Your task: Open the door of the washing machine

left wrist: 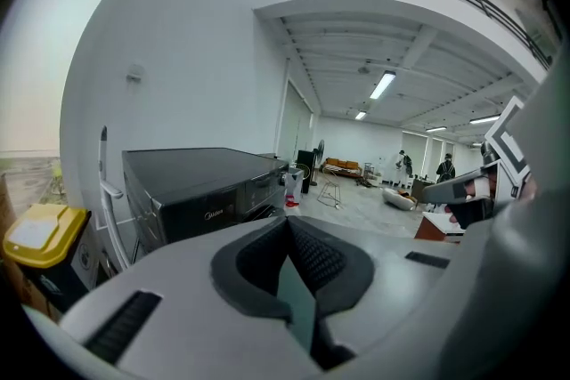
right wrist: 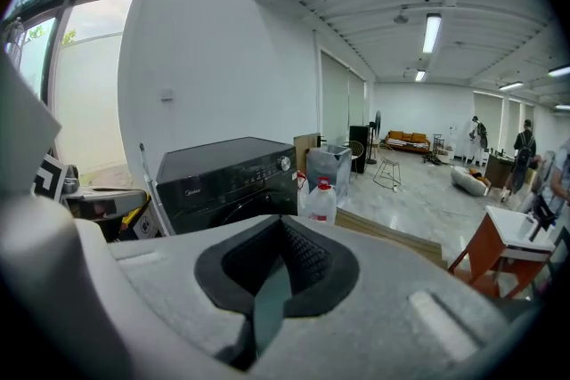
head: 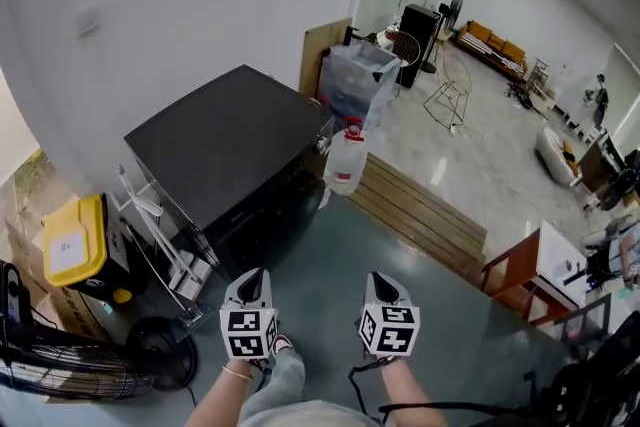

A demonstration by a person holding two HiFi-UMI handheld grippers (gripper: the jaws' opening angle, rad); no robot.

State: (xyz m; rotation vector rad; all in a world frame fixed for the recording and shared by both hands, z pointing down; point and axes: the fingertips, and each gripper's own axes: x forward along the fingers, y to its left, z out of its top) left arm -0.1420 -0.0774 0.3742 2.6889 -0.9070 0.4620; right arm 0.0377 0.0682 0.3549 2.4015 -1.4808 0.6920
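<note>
Left gripper (head: 251, 285) and right gripper (head: 384, 285) both have jaws pressed together, pinching nothing; the black washing machine (head: 235, 140) stands ahead by the wall (head: 150, 5), well apart from them; its door (right wrist: 242, 207) is shut.

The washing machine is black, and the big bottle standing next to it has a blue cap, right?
Not quite. The washing machine is black and the big bottle stands next to it, but its cap is red, not blue. The head view shows this.

The floor (head: 400, 290) bears the washing machine (head: 225, 150) and a jug (head: 346, 167).
</note>
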